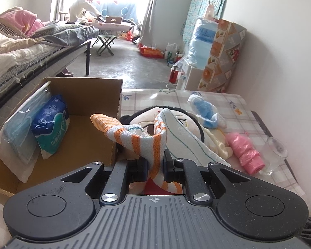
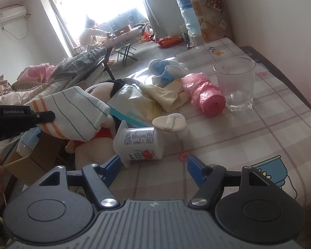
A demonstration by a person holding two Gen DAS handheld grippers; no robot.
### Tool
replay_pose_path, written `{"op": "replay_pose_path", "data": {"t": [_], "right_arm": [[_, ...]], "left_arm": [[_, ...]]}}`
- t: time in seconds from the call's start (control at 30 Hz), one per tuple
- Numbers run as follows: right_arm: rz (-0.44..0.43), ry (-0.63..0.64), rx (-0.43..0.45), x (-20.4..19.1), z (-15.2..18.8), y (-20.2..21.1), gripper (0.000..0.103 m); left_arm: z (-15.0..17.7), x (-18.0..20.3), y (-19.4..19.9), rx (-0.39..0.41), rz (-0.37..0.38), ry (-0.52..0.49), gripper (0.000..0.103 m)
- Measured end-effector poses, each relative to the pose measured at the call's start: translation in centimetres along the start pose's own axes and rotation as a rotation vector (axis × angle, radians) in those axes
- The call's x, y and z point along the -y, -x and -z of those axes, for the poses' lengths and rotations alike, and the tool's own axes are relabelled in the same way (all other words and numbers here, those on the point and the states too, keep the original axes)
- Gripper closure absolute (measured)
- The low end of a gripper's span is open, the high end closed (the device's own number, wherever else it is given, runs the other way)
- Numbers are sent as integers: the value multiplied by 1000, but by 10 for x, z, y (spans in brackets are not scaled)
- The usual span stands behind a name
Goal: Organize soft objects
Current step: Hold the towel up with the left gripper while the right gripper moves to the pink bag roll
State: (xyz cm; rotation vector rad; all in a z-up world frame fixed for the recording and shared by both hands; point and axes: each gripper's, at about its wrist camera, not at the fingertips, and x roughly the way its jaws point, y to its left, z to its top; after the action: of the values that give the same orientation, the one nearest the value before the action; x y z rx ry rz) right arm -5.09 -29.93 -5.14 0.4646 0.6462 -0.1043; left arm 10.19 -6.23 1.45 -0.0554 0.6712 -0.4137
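One striped cloth, clamped in the left gripper, held above the near edge of one box. Right gripper: fingers spread, empty. Tabletop: one plush doll, one blue toy, one pink roll, one glass, one cup lying nearest.
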Motion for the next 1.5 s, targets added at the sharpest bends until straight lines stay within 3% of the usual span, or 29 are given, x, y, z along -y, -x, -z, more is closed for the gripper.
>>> {"op": "replay_pose_path", "data": {"t": [0.4,0.87,0.97,1.13,1.33,1.5], "right_arm": [[-76,-18,-25,-8,-16,-21,29],[35,-31,-57,-29,-19,-71,24],[17,-66,-55,-22,-16,-75,30],[-34,-104,-73,-9,-16,-67,30],[-34,83,-39,-12,-34,-19,26],[-2,265,-16,-20,-113,-8,27]], "left_arm": [[-2,-1,-3,1,5,11,91],[-3,2,-3,10,4,7,91],[-3,2,-3,12,2,10,91],[-3,1,-3,17,8,18,91],[-2,-4,-5,18,14,26,91],[-5,-5,-6,13,20,31,91]]}}
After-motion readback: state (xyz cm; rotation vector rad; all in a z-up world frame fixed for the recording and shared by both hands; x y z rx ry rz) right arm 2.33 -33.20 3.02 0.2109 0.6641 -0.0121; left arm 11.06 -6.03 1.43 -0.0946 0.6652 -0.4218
